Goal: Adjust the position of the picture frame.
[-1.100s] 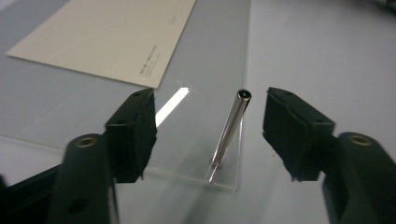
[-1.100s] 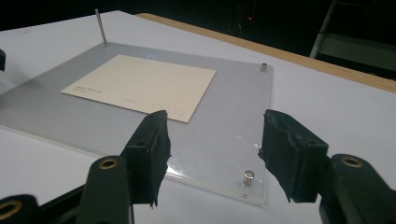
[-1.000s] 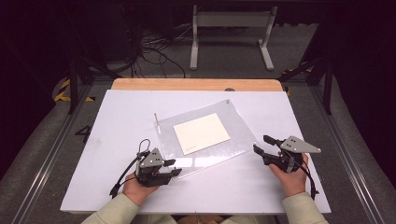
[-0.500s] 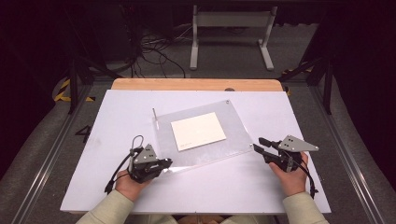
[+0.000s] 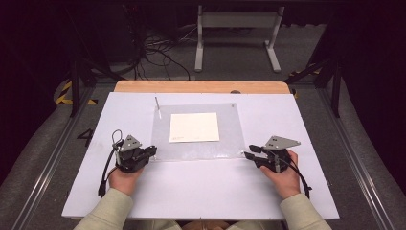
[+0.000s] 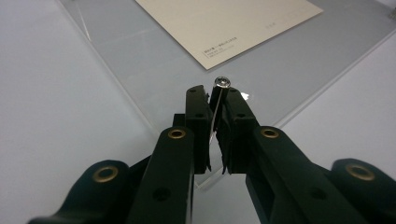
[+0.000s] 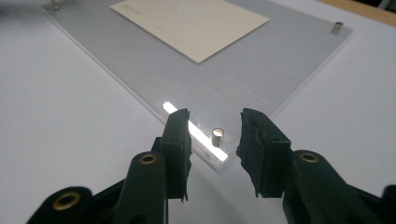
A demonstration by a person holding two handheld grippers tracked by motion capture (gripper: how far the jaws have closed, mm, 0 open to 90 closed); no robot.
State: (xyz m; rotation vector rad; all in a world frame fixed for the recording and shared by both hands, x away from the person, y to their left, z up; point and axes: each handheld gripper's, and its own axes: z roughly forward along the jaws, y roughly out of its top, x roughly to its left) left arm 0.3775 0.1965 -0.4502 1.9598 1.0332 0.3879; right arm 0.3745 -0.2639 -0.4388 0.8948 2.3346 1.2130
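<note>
A clear acrylic sheet (image 5: pixel 196 148) lies square on the white board, with a cream card (image 5: pixel 194 127) on it. My left gripper (image 5: pixel 151 151) sits at the sheet's near left corner. In the left gripper view it (image 6: pixel 214 95) is shut on a thin metal pin (image 6: pixel 220 84) with a round head, held upright over the sheet (image 6: pixel 154 60). My right gripper (image 5: pixel 249 153) is at the near right corner. In the right gripper view its jaws (image 7: pixel 215 119) stand open on either side of a small metal stud (image 7: pixel 217 136) in that corner, not touching it.
A thin upright rod (image 5: pixel 157 107) stands at the sheet's far left corner and a small stud (image 5: pixel 233 105) at the far right corner. The white board (image 5: pixel 201 191) lies on a wooden table (image 5: pixel 201 86). Cables and a stand sit on the floor beyond.
The acrylic sheet has turned from tilted to square with the board. My left gripper has moved left and forward to its near left corner. The right gripper has edged toward the near right corner.
</note>
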